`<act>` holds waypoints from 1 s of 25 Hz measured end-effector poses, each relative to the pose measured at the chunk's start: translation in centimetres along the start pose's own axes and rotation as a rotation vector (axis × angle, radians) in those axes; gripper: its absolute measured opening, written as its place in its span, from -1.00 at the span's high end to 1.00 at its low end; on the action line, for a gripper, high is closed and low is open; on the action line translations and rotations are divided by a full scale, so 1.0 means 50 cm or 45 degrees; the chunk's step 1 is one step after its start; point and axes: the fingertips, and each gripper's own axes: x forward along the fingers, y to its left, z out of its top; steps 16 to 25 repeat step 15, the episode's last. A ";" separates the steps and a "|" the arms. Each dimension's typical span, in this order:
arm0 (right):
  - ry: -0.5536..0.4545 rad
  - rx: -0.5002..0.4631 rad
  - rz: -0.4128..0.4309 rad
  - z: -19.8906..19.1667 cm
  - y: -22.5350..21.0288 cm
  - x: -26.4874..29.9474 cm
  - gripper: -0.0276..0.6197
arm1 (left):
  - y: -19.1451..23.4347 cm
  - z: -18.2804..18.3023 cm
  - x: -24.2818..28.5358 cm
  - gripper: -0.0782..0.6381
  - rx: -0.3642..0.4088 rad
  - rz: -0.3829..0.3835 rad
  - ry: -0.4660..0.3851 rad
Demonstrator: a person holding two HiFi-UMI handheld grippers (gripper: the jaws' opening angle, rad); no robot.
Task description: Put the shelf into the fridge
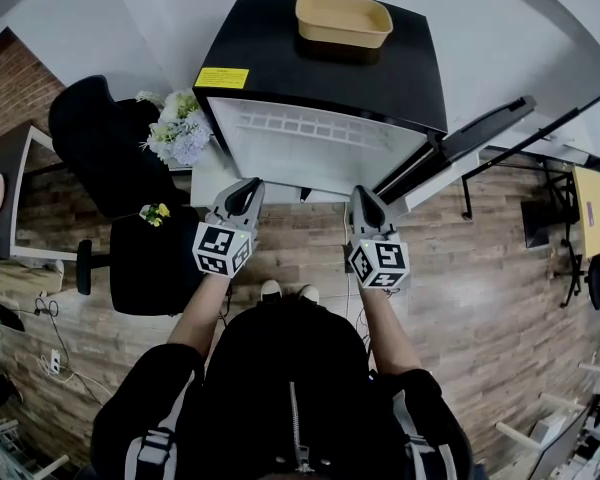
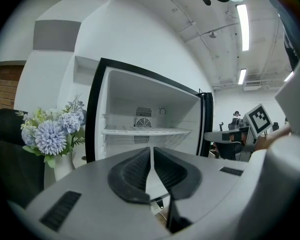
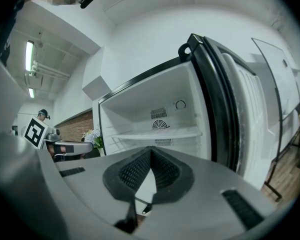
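**Both grippers closed and empty before the open fridge; shelf seated inside**

We read the scene from the left. A black office chair (image 1: 98,138) stands at the far left on the wood-pattern floor (image 1: 480,298). Next to it, a bunch of pale blue and white flowers (image 1: 177,128) stands just beside the left wall of the fridge (image 1: 280,63), whose top is black.

The left gripper (image 1: 248,186) hovers in front of the open compartment, near its lower left corner. In the left gripper view we see its two dark ribbed jaws brought together, with only a hairline slit between them, and they hold nothing.

Beyond the jaws, the shelf (image 2: 146,131) lies level inside the white compartment and spans it from side wall to side wall. A round fan grille (image 2: 143,122) sits on the back wall just behind it. A tan plastic basin (image 1: 343,18) rests on the fridge's top, toward the back.

The right gripper (image 1: 361,194) hovers level with the left one, near the compartment's lower right corner and apart from the shelf. Its jaws meet at the tips and likewise hold nothing. At the far right, the fridge door (image 1: 480,133) stands swung wide open.
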 end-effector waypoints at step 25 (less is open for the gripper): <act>0.006 0.009 -0.007 -0.006 -0.005 -0.004 0.90 | 0.000 -0.007 0.010 0.67 -0.043 -0.008 0.005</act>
